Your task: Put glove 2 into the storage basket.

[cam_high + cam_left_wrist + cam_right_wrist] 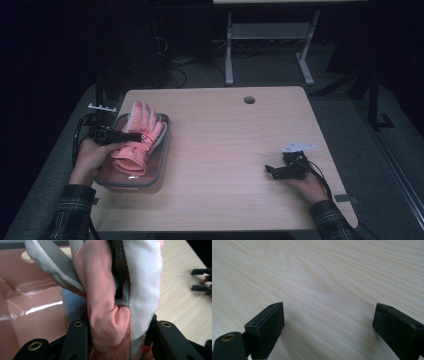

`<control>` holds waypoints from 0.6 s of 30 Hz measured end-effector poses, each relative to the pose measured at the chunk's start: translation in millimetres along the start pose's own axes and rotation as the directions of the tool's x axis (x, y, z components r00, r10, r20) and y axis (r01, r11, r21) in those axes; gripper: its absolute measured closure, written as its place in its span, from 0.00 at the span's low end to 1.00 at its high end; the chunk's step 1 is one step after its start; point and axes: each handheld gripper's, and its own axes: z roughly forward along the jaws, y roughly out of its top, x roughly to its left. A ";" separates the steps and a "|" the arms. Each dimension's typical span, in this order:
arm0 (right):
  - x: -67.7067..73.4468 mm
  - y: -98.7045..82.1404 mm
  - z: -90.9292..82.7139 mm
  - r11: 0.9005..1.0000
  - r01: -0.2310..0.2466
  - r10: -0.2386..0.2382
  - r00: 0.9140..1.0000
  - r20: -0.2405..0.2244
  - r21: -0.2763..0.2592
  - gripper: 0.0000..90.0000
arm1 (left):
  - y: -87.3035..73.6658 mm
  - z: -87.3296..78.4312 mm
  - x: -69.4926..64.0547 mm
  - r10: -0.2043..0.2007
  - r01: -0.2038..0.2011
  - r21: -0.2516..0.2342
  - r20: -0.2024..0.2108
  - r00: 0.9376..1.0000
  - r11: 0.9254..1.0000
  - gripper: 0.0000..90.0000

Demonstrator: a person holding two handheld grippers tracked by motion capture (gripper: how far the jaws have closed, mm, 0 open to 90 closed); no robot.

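A: What is the left gripper doing?

B: It is clamped on a pink glove. In the left gripper view the two black jaws press into the bunched fabric from either side, so the glove is squeezed between them, salmon on one face, white on the other, with grey mesh showing in the fold.

A: How wide are the jaws?

B: Partly open, held apart by the thickness of the glove. The pads bite into it; there is no gap.

A: And where is the glove?

B: Over a shallow plastic bin at the left side of the table. From above, the glove's fingers point away from the person and its cuff lies toward the near end of the bin. I cannot say for sure whether the cuff rests on the bin's floor or hangs just above it; the high view is dim there.

A: Anything else in the bin?

B: The left gripper view shows the bin's pinkish glossy floor under the glove, and a pale bluish patch that is too blurred to name.

A: The right gripper?

B: Released. Its jaws stand wide apart with bare wood between them, gripping nothing. It sits low at the right side of the table, well apart from the bin, in the person's right hand.
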 end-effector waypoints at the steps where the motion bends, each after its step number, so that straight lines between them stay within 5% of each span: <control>1: 0.0 0.0 0.0 1.000 0.000 0.000 1.000 0.000 0.000 0.11 | -0.9 1.1 2.2 -0.003 0.003 0.005 -0.006 1.000 1.000 0.67; 8: 0.0 0.0 0.0 1.000 0.000 0.000 1.000 0.000 0.000 0.11 | -10.9 19.6 6.6 -0.013 0.013 0.049 0.014 1.000 0.999 0.67; 18: 0.0 0.0 0.0 1.000 0.000 0.000 1.000 0.000 0.000 0.11 | -25.2 44.9 10.8 0.003 0.000 0.118 -0.023 1.000 0.993 0.66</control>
